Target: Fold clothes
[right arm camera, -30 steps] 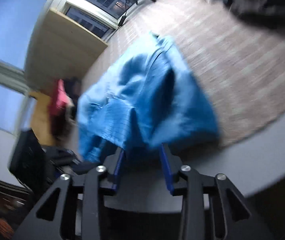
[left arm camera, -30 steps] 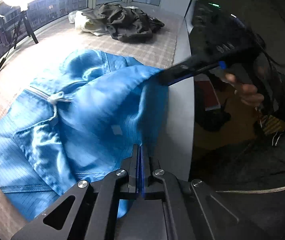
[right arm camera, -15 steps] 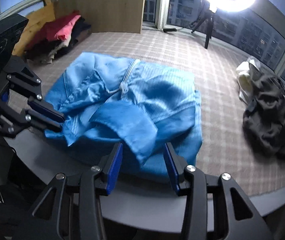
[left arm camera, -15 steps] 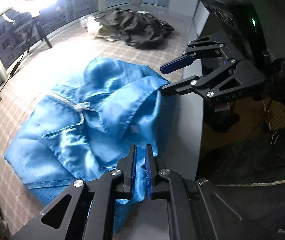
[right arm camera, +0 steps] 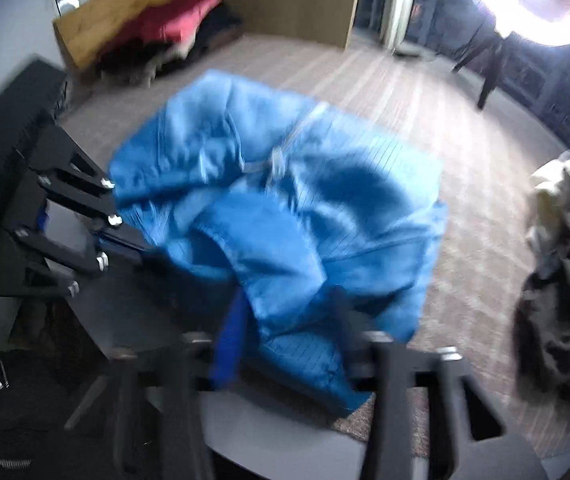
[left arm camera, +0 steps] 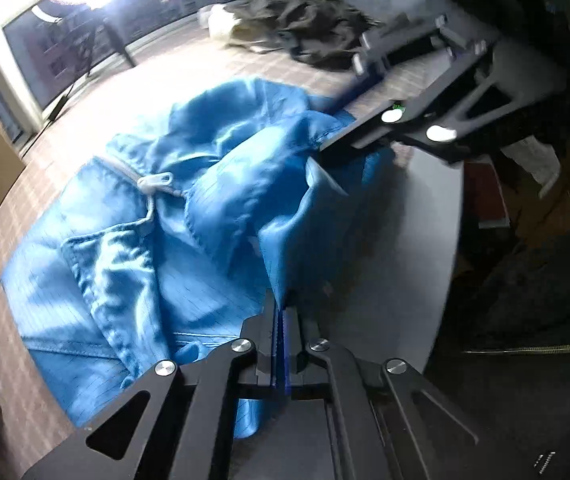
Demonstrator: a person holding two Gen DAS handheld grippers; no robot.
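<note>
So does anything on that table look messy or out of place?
The blue garment lies bunched and rumpled, its near edge hanging over the table edge, not yet flat for folding. A dark clothes heap sits crumpled further along.

One blue jacket [left arm camera: 205, 216], two tongs (left [left arm camera: 281, 312], right [right arm camera: 289, 312]), one dark clothes heap [left arm camera: 309, 36]

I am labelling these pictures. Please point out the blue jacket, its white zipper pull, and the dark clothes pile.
blue jacket [left arm camera: 133, 280], left wrist view, flat front panel.
white zipper pull [left arm camera: 156, 180], left wrist view, its tab.
dark clothes pile [right arm camera: 565, 280], right wrist view, middle folds.
</note>
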